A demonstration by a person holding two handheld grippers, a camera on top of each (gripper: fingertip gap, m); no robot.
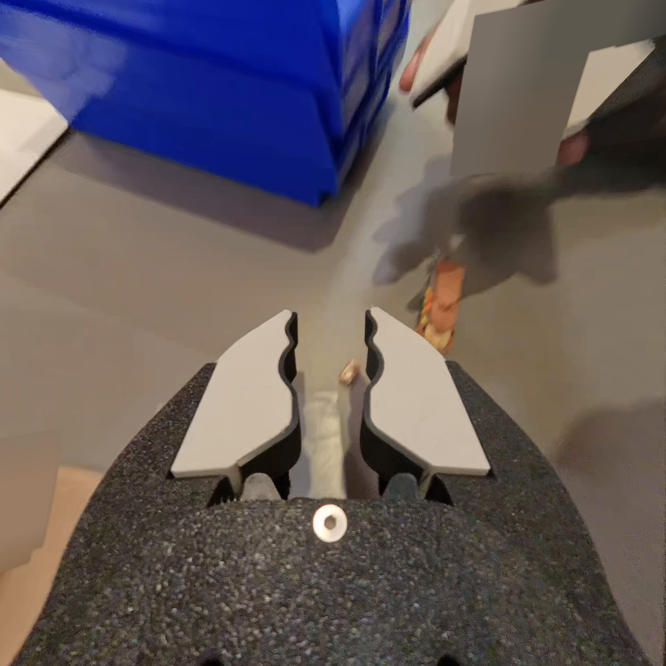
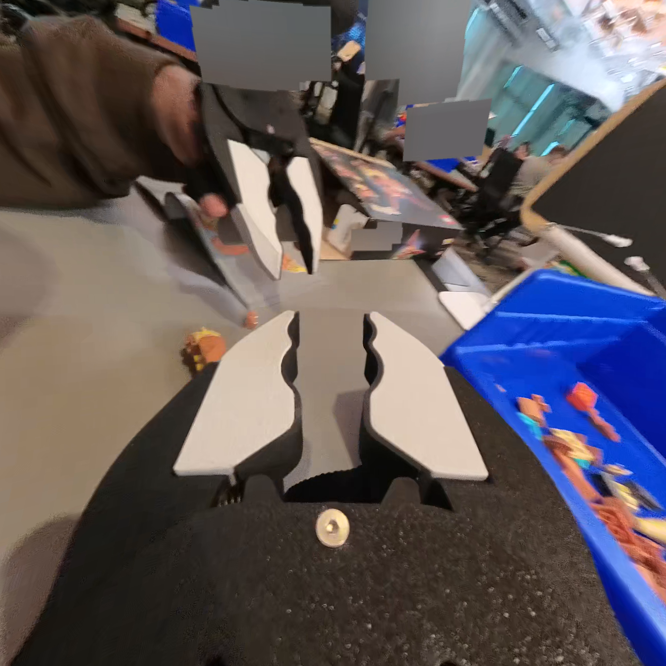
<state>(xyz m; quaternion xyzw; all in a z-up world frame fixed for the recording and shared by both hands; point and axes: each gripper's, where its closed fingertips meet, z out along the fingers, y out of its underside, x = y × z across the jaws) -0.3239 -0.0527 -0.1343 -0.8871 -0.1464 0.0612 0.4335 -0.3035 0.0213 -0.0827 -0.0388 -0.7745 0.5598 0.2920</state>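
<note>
My left gripper (image 1: 331, 319) is open and empty, low over the grey table (image 1: 144, 288). A small tan brick piece (image 1: 347, 371) lies on the table between its fingers, and a pale whitish strip (image 1: 324, 443) lies farther back under them. An orange brick-built figure (image 1: 443, 299) stands just right of the right finger. My right gripper (image 2: 331, 319) is open and empty above the table (image 2: 90, 324). It faces the left gripper (image 2: 293, 272), which points down, held by a hand in a brown sleeve. The orange figure (image 2: 203, 351) stands left of my right gripper's left finger.
A blue bin (image 1: 216, 108) stands at the back left of the left wrist view. In the right wrist view the bin (image 2: 562, 317) is at the right, holding several loose brick pieces (image 2: 576, 450). A blurred printed sheet (image 2: 223, 259) and a picture box (image 2: 378, 183) lie behind. Tip to tip, the grippers are about 10 centimeters apart.
</note>
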